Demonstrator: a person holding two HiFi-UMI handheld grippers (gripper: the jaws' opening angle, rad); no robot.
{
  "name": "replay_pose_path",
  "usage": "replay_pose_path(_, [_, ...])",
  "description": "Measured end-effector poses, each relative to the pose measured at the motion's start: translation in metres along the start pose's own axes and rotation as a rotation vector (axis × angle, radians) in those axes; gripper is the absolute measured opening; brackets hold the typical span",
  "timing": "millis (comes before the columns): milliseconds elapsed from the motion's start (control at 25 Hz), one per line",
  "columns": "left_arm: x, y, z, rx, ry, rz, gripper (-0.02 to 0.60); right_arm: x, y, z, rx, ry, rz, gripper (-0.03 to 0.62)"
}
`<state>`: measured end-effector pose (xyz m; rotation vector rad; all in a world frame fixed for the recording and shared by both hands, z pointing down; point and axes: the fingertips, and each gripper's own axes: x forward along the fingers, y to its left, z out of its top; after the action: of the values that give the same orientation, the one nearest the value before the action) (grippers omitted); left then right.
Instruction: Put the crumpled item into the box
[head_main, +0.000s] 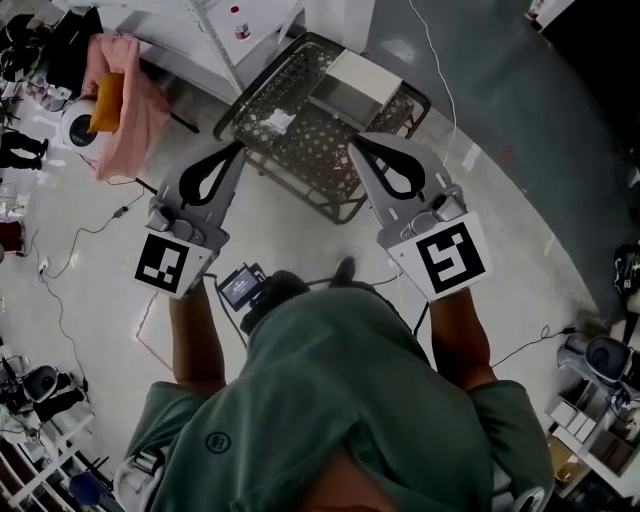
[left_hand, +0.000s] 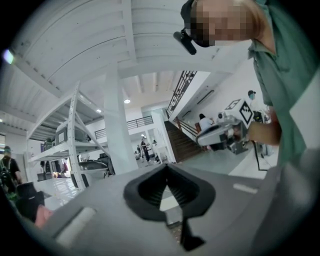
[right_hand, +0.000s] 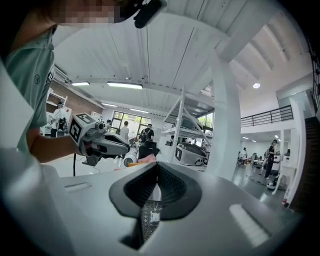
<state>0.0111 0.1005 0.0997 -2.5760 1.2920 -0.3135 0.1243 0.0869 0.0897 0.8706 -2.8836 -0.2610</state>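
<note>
In the head view a white crumpled item lies on a black wire-mesh table far below me. A pale flat box rests on the same table, to the right of the item. My left gripper and my right gripper are held up side by side above the table, both shut with nothing in them. The left gripper view shows its jaws pressed together and the right gripper off to the side. In the right gripper view the jaws meet, and the left gripper is beside them.
A pink cloth hangs over a stand at the left. White shelving stands behind the table. Cables and a small device lie on the glossy floor. Several people stand in the hall.
</note>
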Motion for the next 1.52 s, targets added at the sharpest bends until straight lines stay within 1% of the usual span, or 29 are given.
replay_pose_path(200, [0.023, 0.014, -0.007, -0.009, 0.022, 0.007, 0.003, 0.017, -0.022, -0.011, 0.025, 0.004, 0.015, 0.008])
replay_pose_path(360, [0.038, 0.042, -0.019, -0.014, 0.023, -0.007, 0.003, 0.045, -0.035, -0.019, 0.03, 0.026, 0.008, 0.008])
replay_pose_path(640, [0.078, 0.102, -0.031, -0.021, -0.03, -0.08, 0.003, 0.097, -0.068, -0.013, 0.013, 0.06, -0.063, 0.008])
replay_pose_path(800, [0.101, 0.138, -0.046, -0.037, -0.05, -0.129, 0.003, 0.135, -0.085, -0.02, 0.02, 0.095, -0.106, 0.008])
replay_pose_path(920, [0.116, 0.155, -0.059, -0.053, -0.062, -0.16, 0.003, 0.157, -0.094, -0.029, 0.021, 0.117, -0.124, 0.008])
replay_pose_path(1040, [0.13, 0.165, -0.076, -0.063, -0.053, -0.189, 0.003, 0.176, -0.101, -0.039, 0.039, 0.125, -0.133, 0.008])
replay_pose_path(1160, [0.144, 0.173, -0.095, -0.086, -0.034, -0.199, 0.003, 0.193, -0.109, -0.052, 0.049, 0.14, -0.121, 0.008])
replay_pose_path(1280, [0.156, 0.176, -0.115, -0.103, 0.008, -0.202, 0.003, 0.206, -0.119, -0.065, 0.07, 0.152, -0.099, 0.008])
replay_pose_path(1400, [0.168, 0.18, -0.135, -0.115, 0.051, -0.184, 0.003, 0.219, -0.128, -0.083, 0.089, 0.163, -0.058, 0.008])
replay_pose_path(1520, [0.181, 0.185, -0.161, -0.151, 0.094, -0.152, 0.003, 0.235, -0.137, -0.105, 0.102, 0.184, -0.008, 0.008])
